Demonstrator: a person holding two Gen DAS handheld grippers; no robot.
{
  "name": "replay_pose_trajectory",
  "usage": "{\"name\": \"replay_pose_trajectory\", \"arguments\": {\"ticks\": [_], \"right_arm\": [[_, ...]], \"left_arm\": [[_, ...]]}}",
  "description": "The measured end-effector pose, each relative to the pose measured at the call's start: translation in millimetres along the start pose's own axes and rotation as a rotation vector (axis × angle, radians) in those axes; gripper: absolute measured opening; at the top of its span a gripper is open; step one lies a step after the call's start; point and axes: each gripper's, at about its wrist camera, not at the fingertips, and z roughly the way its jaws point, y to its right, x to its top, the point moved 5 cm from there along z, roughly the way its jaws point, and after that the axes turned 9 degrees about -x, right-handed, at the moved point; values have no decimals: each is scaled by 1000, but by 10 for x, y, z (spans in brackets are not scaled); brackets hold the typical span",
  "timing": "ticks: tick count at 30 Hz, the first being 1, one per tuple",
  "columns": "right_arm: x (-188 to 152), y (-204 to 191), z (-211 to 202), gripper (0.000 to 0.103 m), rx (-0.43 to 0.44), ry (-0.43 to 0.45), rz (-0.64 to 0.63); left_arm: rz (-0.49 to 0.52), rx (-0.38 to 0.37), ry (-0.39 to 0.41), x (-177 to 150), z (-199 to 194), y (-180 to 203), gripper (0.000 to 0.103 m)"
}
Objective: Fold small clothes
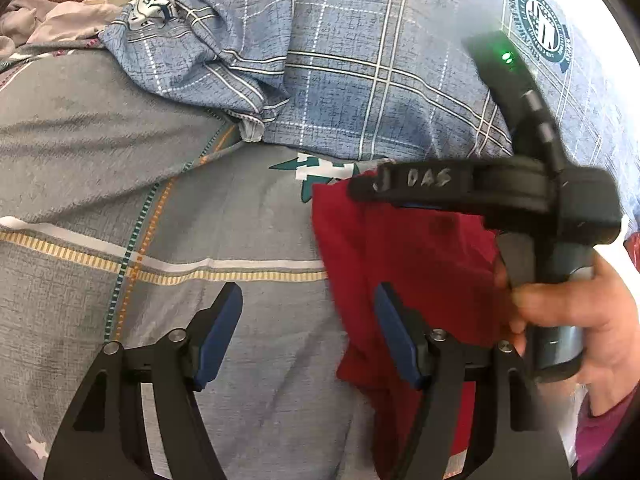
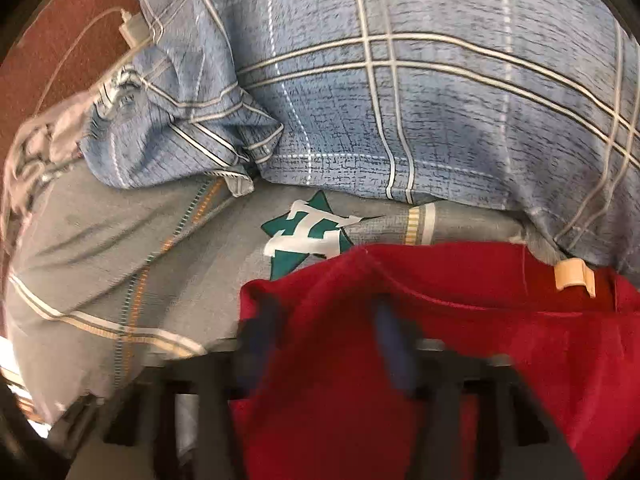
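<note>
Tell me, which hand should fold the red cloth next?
Probably the right. Its tool is already down in the red cloth, whose folds sit around its blurred fingers, though a firm grip isn't clear. The left tool hangs open over the grey bedsheet, only beside the cloth's edge.

A grey bedsheet with yellow and teal stripes lies under and ahead of the tongs. A teal star print on it sits just ahead of the tongs. Farther ahead lies a blue plaid pillow, with a round teal emblem on its right part. A crumpled blue plaid cloth lies ahead to the left, beside pale grey fabric. A white charger plug with its cable rests on the dark red surface at far left.
</note>
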Motion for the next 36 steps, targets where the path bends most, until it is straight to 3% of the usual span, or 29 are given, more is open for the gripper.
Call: {"name": "replay_pose_trajectory", "arguments": {"ticks": [2,7,12,14,16,18,22,26,32,35,36], "right_arm": [[11,-5,-7,9,-10,23,-9],[120,-123,-172,8,67,80,-20],[72,-242,165,9,56,14,-42],[55,-214,205,15,80,9,-17],[66,-168,96,30,130,12,17],[73,-129,-97,36,152,43,27],[58,-150,-324,32,128,100,-10],[12,-161,-241,30,21,84,-49],[-75,-286,114,30,20,17,-88],[-34,-278,88,33,41,-12,-69],[-18,-260,62,40,55,-19,-53]], "left_arm": [[-6,-5,0,11,-8,-20,68],[-25,-37,-2,32,-36,-26,68],[-9,-25,-4,18,-13,16,68],[-14,-25,-10,11,9,9,68],[-20,-28,-12,8,15,4,68],[-16,-27,-9,8,11,12,68],[-13,-17,-10,-4,16,12,68],[-18,-13,-13,-3,27,-6,68],[-20,-6,-22,-9,30,-21,68],[-27,-14,-25,-7,27,-28,68],[-28,-16,-27,-6,25,-29,68]]}}
